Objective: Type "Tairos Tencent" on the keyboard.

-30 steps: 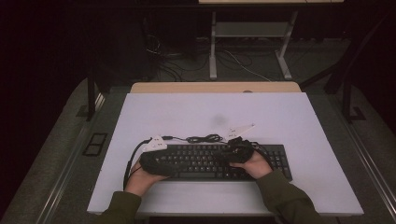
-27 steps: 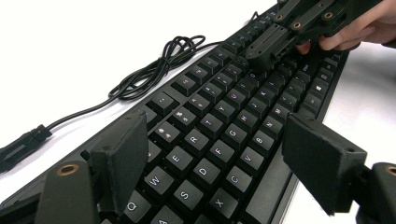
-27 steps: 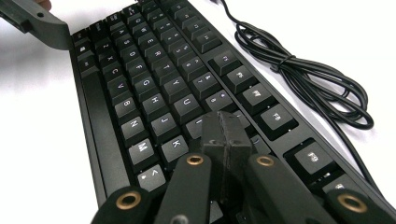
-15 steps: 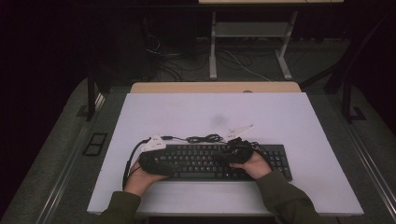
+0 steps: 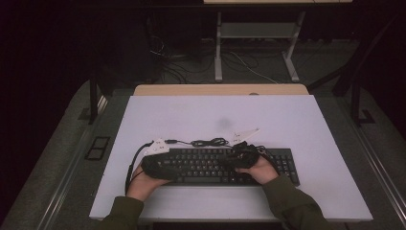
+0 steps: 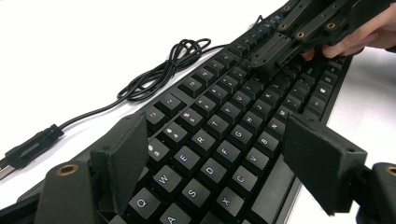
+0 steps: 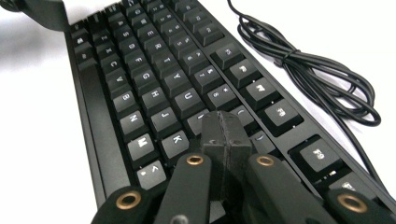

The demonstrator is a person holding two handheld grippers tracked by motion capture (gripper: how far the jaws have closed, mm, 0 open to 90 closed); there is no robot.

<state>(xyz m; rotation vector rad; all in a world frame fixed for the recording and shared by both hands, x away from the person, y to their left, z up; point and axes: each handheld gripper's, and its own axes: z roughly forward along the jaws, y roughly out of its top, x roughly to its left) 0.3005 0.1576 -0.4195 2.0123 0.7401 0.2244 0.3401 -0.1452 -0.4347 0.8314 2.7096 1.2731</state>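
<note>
A black keyboard lies flat near the front edge of the white table. Over its left end, my left gripper hovers open; one pad sits above the number row and the other above the front edge, with nothing gripped. My right gripper is shut, pads pressed together, and its tip rests on the keys in the right half of the letter block. From the left gripper view, the right gripper shows farther along the keyboard with a hand behind it.
The keyboard's black cable lies coiled on the table just behind the keyboard, its plug loose at the left. Bare white tabletop stretches behind it. Dark floor, desk legs and cables lie beyond the table.
</note>
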